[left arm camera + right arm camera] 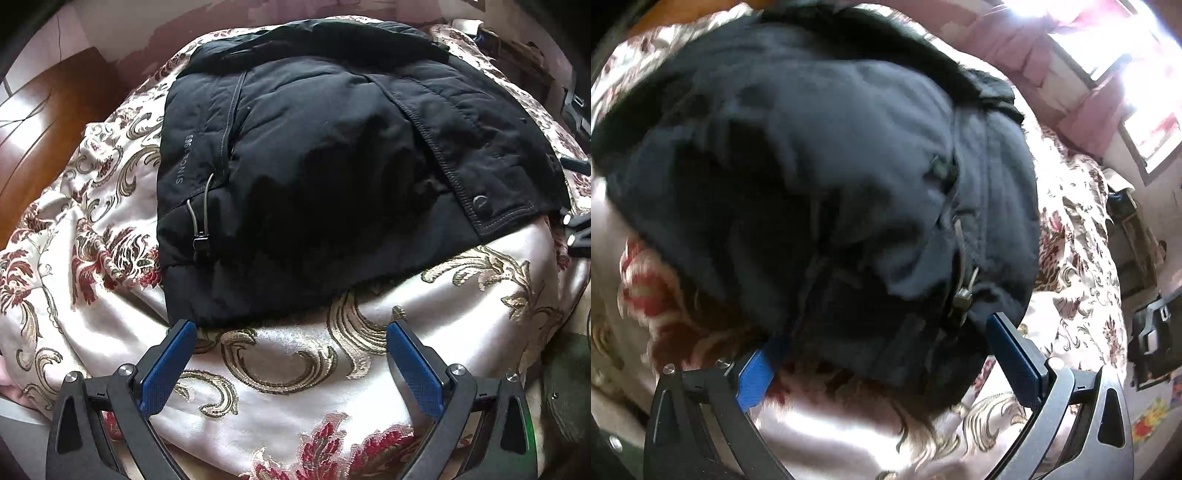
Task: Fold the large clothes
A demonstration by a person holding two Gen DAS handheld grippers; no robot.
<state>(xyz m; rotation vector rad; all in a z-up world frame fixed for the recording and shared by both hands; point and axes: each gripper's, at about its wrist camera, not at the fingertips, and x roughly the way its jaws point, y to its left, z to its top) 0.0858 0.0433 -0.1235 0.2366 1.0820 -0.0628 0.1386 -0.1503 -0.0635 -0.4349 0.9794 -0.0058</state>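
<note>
The black jacket [314, 177] lies folded into a bundle on the floral bedspread [295, 369]. Both grippers, left [291, 339] and right [886, 332], have fingers apart, empty, at its near edge; next likely a final fold or tidy.

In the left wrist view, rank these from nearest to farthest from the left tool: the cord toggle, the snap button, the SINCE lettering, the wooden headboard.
1. Cord toggle, lower left of the jacket.
2. SINCE lettering, left panel, higher up; snap button, right hem: too close to call.
3. Wooden headboard, far left.

Left tool open.
</note>
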